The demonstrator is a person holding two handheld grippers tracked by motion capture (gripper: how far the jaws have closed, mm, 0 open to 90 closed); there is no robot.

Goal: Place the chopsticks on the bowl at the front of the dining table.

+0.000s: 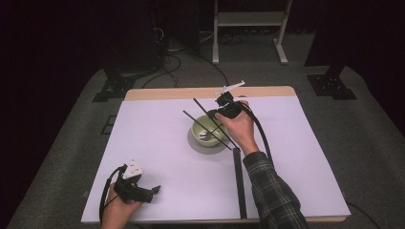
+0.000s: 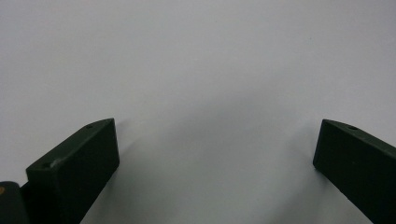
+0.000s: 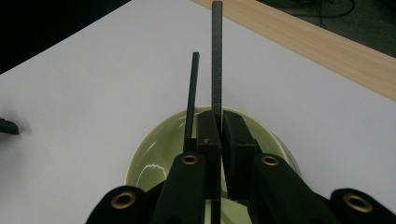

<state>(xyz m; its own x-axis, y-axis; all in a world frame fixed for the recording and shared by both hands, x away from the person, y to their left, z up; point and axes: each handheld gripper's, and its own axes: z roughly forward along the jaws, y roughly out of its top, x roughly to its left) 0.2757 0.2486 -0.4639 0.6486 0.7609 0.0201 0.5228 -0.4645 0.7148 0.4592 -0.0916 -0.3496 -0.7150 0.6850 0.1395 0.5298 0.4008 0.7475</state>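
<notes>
A pale green bowl (image 1: 207, 136) stands mid-table on the white sheet. Two thin black sticks cross above it. My right gripper (image 1: 215, 118) hovers over the bowl's far side and is shut on one black stick (image 3: 217, 56), which juts past the jaws towards the far left. The second stick (image 3: 192, 93) runs just left of the jaws, over the bowl (image 3: 154, 149); I cannot tell what holds it. In its own view the right gripper (image 3: 220, 126) has its pads pressed together on the stick. My left gripper (image 1: 149, 192) rests near the front left edge, open, with bare sheet between its jaws (image 2: 217, 149).
A long black strip (image 1: 239, 183) lies on the sheet from beside the bowl to the front edge, under the right forearm. The wooden table edge (image 1: 210, 93) runs along the back. A white stand (image 1: 248, 19) and cables sit on the floor behind.
</notes>
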